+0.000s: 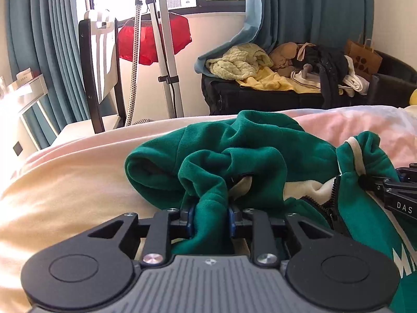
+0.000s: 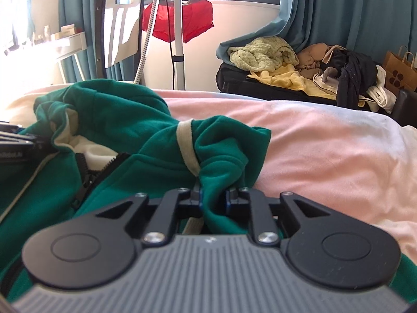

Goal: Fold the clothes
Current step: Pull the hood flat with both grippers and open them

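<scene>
Where writing shows: "DAS" in white on the right claw's (image 1: pixel 365 180) black arm; partial white letters on the green jacket (image 1: pixel 234 151), unreadable.
Left claw (image 1: pixel 211 216): angled downward, narrow, pinching a green fold.
Right claw: angled downward, narrow, gripping jacket fabric beside a cream stripe (image 2: pixel 186 151).
Jacket: bunched on the bed (image 2: pixel 325 143), zipper (image 2: pixel 86 177) open.

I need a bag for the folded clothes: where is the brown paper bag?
In both wrist views the brown paper bag stands at the far right, beside the clothes pile, in front of the teal curtain.
</scene>
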Available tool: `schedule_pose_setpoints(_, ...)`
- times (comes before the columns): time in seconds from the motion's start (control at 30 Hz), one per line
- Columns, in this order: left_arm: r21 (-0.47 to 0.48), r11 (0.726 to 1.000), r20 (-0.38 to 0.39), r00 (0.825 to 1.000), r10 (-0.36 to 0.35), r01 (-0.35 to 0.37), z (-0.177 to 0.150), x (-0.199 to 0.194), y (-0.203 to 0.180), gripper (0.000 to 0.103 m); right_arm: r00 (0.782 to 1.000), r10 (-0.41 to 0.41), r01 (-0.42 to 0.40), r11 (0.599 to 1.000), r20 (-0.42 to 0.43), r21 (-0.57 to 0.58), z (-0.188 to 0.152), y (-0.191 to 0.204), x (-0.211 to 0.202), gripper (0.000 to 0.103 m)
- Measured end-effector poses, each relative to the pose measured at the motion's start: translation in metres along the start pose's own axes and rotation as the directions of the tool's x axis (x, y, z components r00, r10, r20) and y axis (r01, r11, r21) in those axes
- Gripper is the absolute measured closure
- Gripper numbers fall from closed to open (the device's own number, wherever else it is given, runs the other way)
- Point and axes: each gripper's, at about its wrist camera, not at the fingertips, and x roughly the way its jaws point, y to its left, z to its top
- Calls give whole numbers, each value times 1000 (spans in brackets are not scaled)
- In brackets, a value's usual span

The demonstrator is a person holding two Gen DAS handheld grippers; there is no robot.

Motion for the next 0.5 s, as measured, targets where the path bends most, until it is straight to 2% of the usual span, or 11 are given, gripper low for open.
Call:
schedule_pose_setpoints(0.07,-12,1000,5,1000,-12,12,0,-11,0,69,1000,10,-10,999,5,36,3,-3,-6,82)
schedule_pose_setpoints(0.1,-23,1000,7,1000,-21,21,-1,-19,-1,57,1000,10,-11,998,14,62,4,-5,-14,81)
schedule_pose_setpoints(0.13,-30,999,9,1000,-23,23,-2,-29,-2,44,1000,10,-12,996,23,88,5,-7,-22,75)
schedule_pose_setpoints(0.2,-29,999,15,1000,-24,25,-5,-55,-5,34,999,12,-18,991,46,130,3,-11,-44,61)
schedule_pose_setpoints(0.23,-22,999,20,1000,-24,24,-7,-70,-7,32,998,14,-22,989,59,145,0,-13,-59,48)
schedule_pose_setpoints(0.27,-15,1000,24,999,-24,24,-10,-86,-8,32,997,15,-27,987,73,160,-4,-15,-73,40)
schedule_pose_setpoints(0.33,-40,998,56,998,-41,44,-20,-123,-5,28,995,18,-37,981,101,190,-11,-19,-103,30)
schedule_pose_setpoints(0.43,-71,996,74,996,-49,55,-39,-179,-3,26,996,15,-35,976,93,217,-39,-21,-154,23)
schedule_pose_setpoints(0.5,-88,995,88,995,-42,49,-52,-214,-3,25,996,18,-38,974,90,225,-59,-21,-189,23)
